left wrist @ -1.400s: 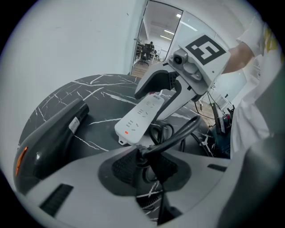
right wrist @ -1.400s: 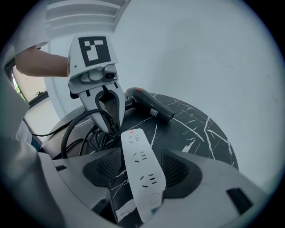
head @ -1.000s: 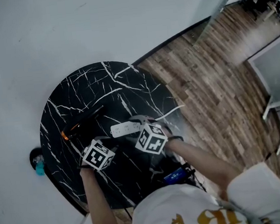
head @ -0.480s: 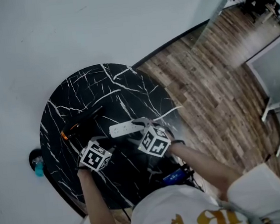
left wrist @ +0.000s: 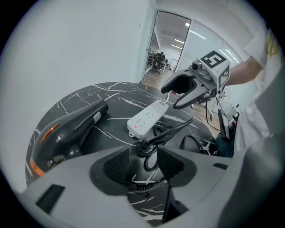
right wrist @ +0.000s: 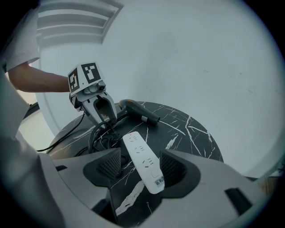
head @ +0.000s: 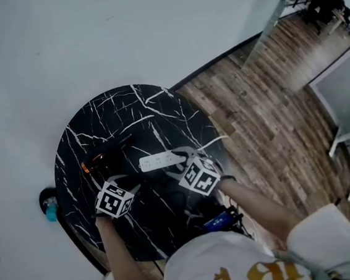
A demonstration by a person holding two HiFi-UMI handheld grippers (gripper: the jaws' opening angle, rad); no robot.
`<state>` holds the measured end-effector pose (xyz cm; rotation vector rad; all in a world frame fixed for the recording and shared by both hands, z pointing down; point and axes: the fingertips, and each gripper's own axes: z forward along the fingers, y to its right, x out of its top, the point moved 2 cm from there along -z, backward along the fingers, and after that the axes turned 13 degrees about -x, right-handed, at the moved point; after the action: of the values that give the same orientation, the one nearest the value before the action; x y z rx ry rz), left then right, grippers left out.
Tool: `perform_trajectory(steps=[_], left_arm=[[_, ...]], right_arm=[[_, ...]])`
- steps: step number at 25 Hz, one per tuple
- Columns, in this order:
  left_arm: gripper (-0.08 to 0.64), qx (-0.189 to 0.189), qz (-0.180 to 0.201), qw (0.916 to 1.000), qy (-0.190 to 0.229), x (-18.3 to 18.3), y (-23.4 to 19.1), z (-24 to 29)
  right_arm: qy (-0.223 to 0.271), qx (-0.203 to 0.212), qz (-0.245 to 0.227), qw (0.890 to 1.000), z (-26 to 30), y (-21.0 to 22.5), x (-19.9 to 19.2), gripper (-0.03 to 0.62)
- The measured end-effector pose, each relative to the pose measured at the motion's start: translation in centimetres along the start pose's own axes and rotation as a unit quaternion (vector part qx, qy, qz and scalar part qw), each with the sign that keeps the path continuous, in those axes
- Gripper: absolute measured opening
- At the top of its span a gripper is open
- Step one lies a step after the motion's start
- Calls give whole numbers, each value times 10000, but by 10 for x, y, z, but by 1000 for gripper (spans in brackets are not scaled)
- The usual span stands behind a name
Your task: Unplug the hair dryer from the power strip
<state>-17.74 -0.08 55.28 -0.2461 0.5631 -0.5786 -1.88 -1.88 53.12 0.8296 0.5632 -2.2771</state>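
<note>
Black cord obscured between left gripper jaws just parting, right gripper jaws apart

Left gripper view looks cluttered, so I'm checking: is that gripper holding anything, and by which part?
Nothing is held. The left gripper has just been opening its jaws, which stand apart; the plug lies at their tips, unpressed.
</note>
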Motion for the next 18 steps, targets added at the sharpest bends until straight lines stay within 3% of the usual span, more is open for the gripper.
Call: perform_trajectory(steps=[7,13,15,18], left_arm=[[183,307,-229,9952,905,12,5,-31],[181,1070,-108,9789,1735,32,15,-53],[181,1057,-179,9741,1989,37,22,-57],[173,740,-362,9696,2306,44,36,-58]], right_arm=[[215,-309,720,9967,-21,13,9,268],[607,-561,1226,9890,-46,12,21,268],[754,-679,1373,9853,-54,14,22,268],[996,-736,1559,9800,-67,13,29,268]])
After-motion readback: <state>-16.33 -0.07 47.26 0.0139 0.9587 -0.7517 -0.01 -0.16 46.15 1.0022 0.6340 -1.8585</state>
